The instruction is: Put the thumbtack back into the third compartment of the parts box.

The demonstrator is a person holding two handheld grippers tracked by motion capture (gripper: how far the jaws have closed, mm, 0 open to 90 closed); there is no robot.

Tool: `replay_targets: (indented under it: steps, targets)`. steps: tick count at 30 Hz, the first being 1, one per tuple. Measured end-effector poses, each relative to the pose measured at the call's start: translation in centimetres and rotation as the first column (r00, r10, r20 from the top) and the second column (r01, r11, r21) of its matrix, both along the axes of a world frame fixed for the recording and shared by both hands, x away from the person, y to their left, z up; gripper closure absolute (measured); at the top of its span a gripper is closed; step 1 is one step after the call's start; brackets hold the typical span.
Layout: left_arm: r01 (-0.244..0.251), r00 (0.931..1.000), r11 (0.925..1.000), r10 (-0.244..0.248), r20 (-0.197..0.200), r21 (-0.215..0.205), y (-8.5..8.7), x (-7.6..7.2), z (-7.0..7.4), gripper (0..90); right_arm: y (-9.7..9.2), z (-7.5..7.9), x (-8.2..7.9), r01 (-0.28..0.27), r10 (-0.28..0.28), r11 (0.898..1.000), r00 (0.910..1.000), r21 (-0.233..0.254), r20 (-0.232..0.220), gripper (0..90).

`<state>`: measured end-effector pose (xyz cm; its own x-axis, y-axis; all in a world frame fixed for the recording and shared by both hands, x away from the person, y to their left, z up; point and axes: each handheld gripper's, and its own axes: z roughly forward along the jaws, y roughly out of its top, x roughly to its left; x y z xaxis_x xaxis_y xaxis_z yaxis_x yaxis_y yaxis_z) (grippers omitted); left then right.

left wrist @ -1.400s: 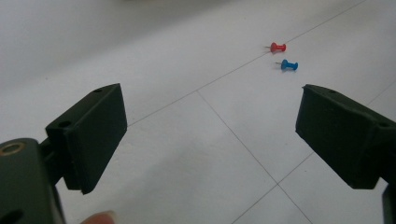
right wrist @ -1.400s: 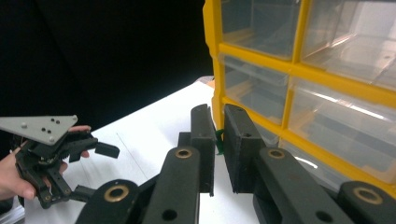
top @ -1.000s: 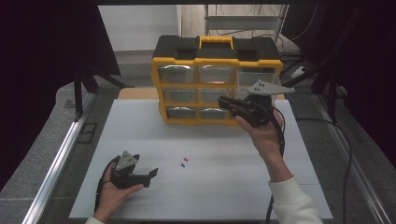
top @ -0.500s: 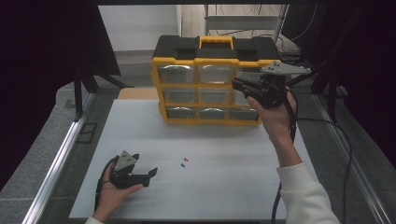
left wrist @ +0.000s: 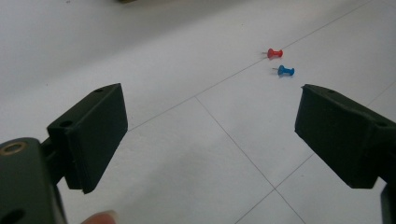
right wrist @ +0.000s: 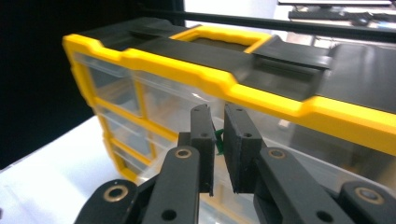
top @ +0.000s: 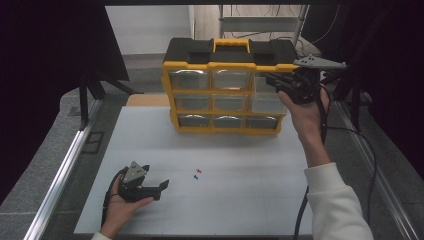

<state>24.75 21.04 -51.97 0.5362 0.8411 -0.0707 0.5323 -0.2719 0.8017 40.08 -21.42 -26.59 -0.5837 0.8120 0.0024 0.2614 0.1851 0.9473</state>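
A small green push pin (right wrist: 218, 140) is being pinched between the nearly closed jaws of the right gripper (top: 274, 80), which is being held up at the far right of the table (top: 240, 210), in front of the top right drawer (top: 264, 82) of the yellow and black drawer organizer (top: 230, 87). That drawer is being seen pulled out a little, so the pin is judged to be bound for it.

A pin like this is judged to be very light, stiff and smooth, with a sharp point; it is best taken by its plastic head, across the waist, since the thin metal shaft would be slipping between flat pads. Little of the pin is being shown, so the exact hold cannot be told.

The left gripper (top: 159, 187) is being rested on the near left of the table, its jaws spread wide with nothing between them.

Counted: one green pin is being gripped; two more are lying loose near the middle of the table, one red push pin (left wrist: 275, 52) and one blue push pin (left wrist: 285, 71), just beside each other. Nine clear drawers, in three rows of three, are being shown on the organizer.
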Motion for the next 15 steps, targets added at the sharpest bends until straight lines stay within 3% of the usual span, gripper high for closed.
replay_targets:
  steps: [2,3,5,6,7,8,10,11,13,14,15]
  targets:
    - [0.0,1.0,1.0,0.0,0.0,-0.001,0.0,0.0,0.0,9.8,-0.3,-0.1,0.3,0.015,-0.015,1.0,0.9999,-0.014,-0.005,80.4]
    - [-0.001,1.0,1.0,0.001,0.0,-0.001,0.0,0.0,0.0,9.8,-0.2,-0.1,0.4,0.019,-0.02,1.0,0.9998,-0.012,-0.003,74.5]
    - [-0.001,1.0,1.0,0.001,-0.001,-0.001,0.0,0.0,0.0,9.8,0.0,-0.2,0.4,0.053,-0.053,0.998,0.9985,-0.038,0.017,48.3]
    - [0.0,1.0,1.0,0.0,0.0,0.0,0.0,0.0,0.0,9.8,0.1,-0.3,0.3,0.062,-0.061,0.997,0.9979,-0.039,0.023,42.4]
    - [0.0,1.0,1.0,0.0,0.0,0.0,0.0,0.0,0.0,9.8,0.1,-0.3,0.3,0.062,-0.061,0.997,0.9979,-0.039,0.023,42.4]
    - [0.0,1.0,1.0,0.0,0.0,0.0,0.0,0.0,0.0,9.8,0.5,-0.3,0.1,0.017,-0.017,1.0,0.9997,-0.012,0.016,38.2]
    - [-0.001,1.0,1.0,0.001,-0.001,0.0,0.0,0.0,0.0,9.8,0.6,-0.3,0.0,-0.007,0.007,1.0,0.9999,-0.007,0.013,37.2]
    - [-0.001,1.0,1.0,0.001,-0.001,0.001,0.0,0.0,0.0,9.8,1.2,-0.4,-0.4,-0.046,0.046,0.999,0.9988,-0.008,0.013,34.4]
    - [-0.001,1.0,1.0,0.001,-0.001,0.001,0.0,0.0,0.0,9.8,1.4,-0.4,-0.6,-0.057,0.057,0.998,0.9982,-0.004,0.016,34.0]
    - [-0.001,1.0,1.0,0.001,-0.001,0.001,0.0,0.0,0.0,9.8,2.0,-0.5,-1.0,-0.109,0.108,0.994,0.9939,0.011,0.021,33.9]
    - [-0.001,1.0,1.0,0.001,-0.001,0.001,0.0,0.0,0.0,9.8,2.0,-0.5,-1.0,-0.109,0.108,0.994,0.9939,0.011,0.021,33.9]
